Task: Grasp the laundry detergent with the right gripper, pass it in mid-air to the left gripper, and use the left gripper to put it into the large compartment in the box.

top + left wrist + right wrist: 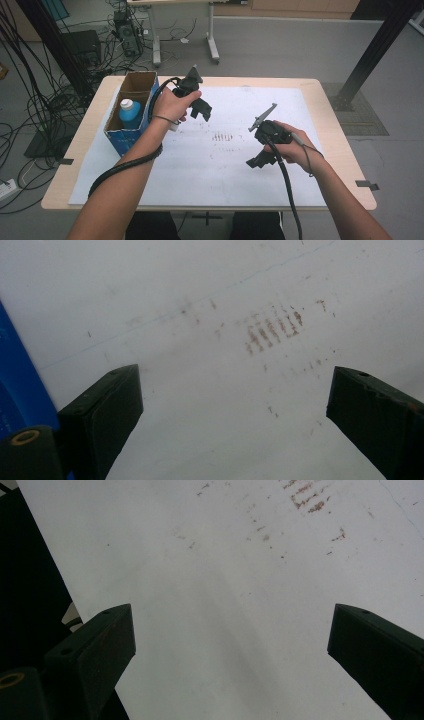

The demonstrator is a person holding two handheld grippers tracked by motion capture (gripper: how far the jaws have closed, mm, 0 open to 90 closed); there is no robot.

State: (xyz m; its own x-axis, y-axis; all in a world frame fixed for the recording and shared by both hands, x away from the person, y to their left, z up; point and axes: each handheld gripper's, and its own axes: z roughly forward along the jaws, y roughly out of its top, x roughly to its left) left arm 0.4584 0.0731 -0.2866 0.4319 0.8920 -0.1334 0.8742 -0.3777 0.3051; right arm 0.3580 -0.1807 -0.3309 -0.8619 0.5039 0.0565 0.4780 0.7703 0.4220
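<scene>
Jaws wide apart, left gripper [204,111] beside blue-capped bottle [130,113] in box [131,131].

My right gripper [230,645] hangs with jaws spread wide over the white sheet [225,580], rust-coloured marks [307,500] far ahead.

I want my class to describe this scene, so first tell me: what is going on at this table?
A person holds a hand-held gripper in each hand above a white sheet on the table. The left hand-held gripper hangs open and empty beside a cardboard box that holds a blue bottle. The right hand-held gripper is open and empty too, over the sheet. Nothing has been picked up.
</scene>
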